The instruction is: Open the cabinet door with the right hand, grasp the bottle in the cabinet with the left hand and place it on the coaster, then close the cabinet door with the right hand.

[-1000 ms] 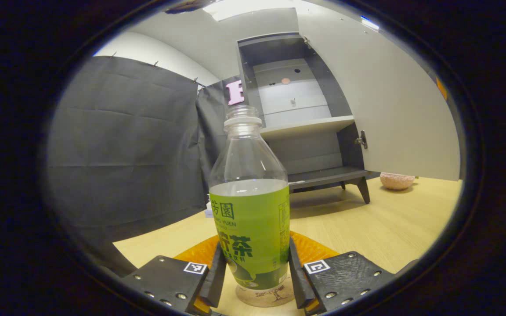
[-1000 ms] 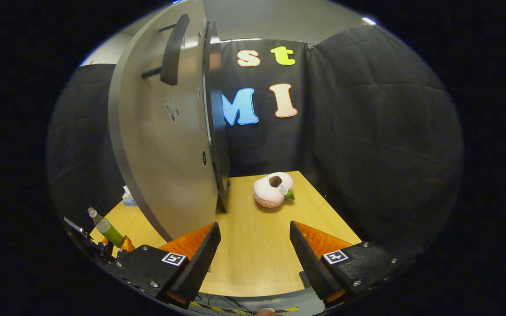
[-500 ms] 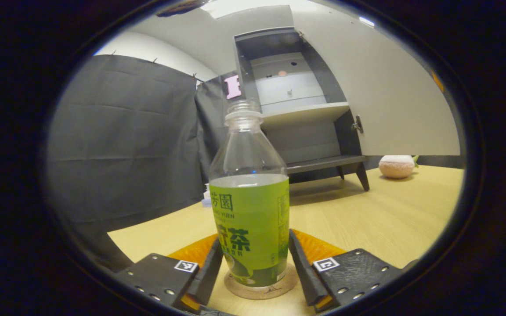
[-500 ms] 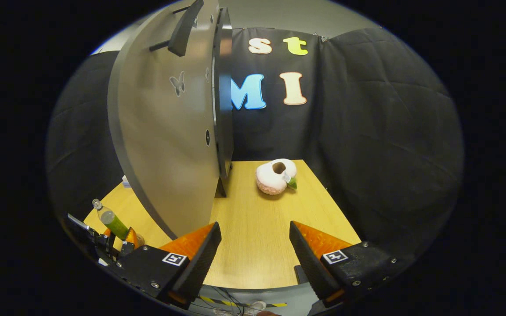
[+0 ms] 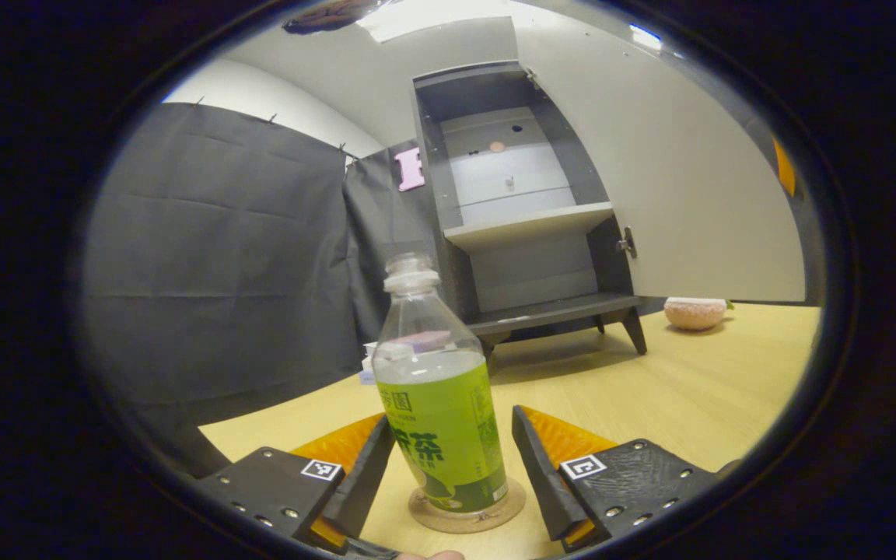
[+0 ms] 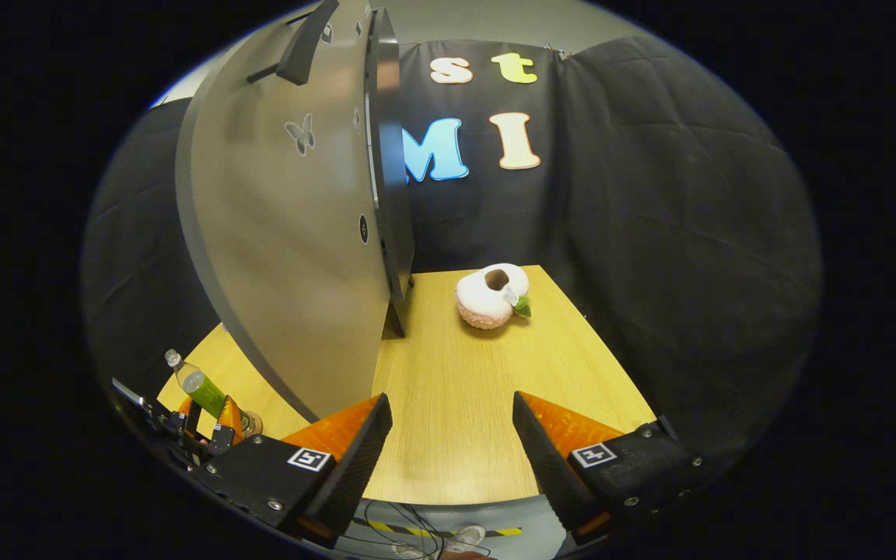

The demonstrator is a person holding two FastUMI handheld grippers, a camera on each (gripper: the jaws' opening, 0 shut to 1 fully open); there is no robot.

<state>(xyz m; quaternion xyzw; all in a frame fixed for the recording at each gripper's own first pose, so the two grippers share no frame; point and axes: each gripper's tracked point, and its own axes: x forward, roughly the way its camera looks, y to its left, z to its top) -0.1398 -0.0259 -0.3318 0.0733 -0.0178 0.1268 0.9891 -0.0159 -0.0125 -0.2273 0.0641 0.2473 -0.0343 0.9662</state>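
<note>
Left gripper view: bottle (image 5: 439,404) stands upright on the coaster (image 5: 467,513) between the spread jaws of the left gripper (image 5: 448,470), cabinet door (image 5: 673,187) open; right gripper (image 6: 452,447) jaws apart over the table (image 6: 456,389)

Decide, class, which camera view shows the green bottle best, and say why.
The left gripper view: the bottle stands close and central on its coaster, between the open left gripper fingers. The right gripper view shows it small and far off at the lower left.
</note>
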